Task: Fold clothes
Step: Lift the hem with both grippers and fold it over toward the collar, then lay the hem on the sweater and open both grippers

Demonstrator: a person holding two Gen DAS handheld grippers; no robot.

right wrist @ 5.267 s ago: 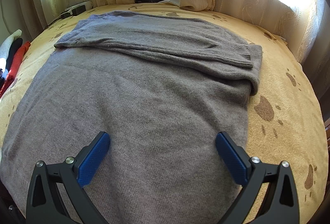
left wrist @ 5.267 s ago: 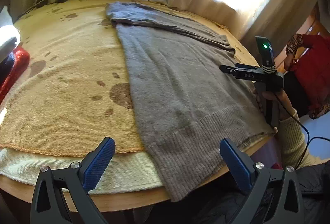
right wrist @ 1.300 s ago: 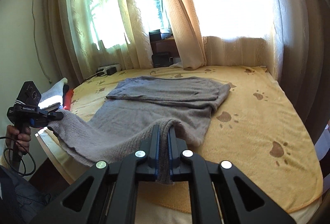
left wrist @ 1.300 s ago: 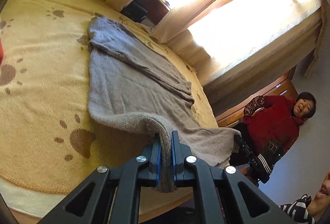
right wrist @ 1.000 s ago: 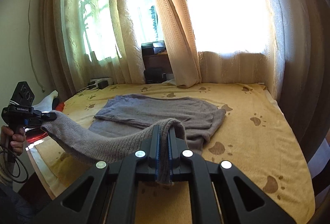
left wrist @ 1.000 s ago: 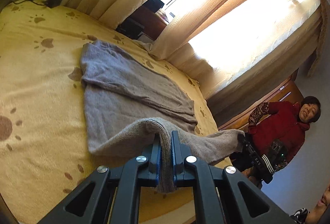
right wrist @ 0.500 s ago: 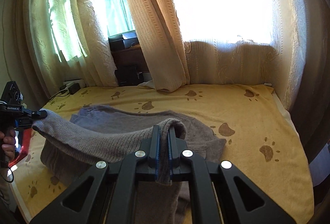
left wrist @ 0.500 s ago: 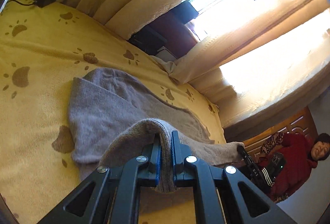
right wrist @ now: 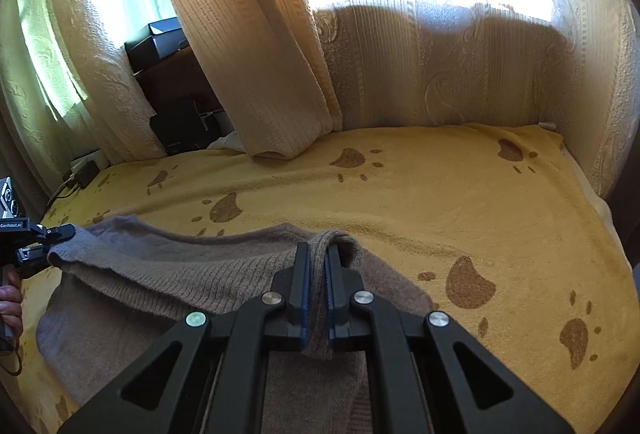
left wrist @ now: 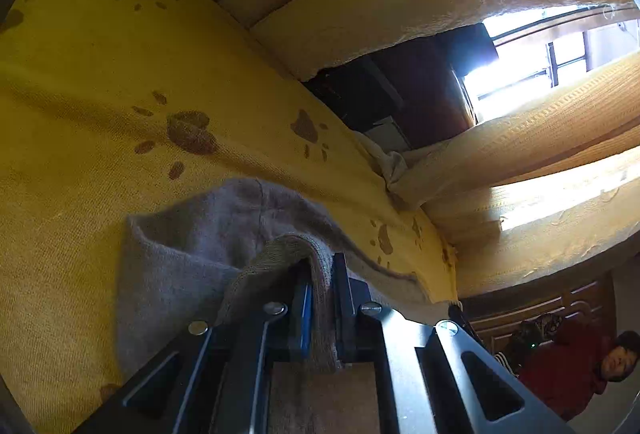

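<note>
Cream patterned curtains (right wrist: pixel 248 46) hang behind the bed, bright daylight coming through them, and a dark wooden cabinet (right wrist: pixel 180 102) with a black box on top stands in the gap between two panels. Over the bed I see a yellow terry blanket printed with brown paw marks (right wrist: pixel 460 194), and on it lies the grey knitted sweater (right wrist: pixel 168 274), bunched toward the near left part of the blanket. My right tongs (right wrist: pixel 316 266) are clamped on a ribbed edge of that sweater, the blue pads pressed tight against the knit with a fold of it standing up between them. My left tongs (left wrist: pixel 320 290) are likewise closed on the ribbed grey knit, which humps over their tips and drapes down onto the blanket. From the right wrist view I can see the left tongs at the far left edge, holding the other end of the same ribbed edge, so the hem stretches between the two grips above the rest of the sweater. A hand (right wrist: pixel 10 304) grips the left handle there. In the left wrist view a person in a red top (left wrist: pixel 568 366) is at the lower right, beside wooden furniture
</note>
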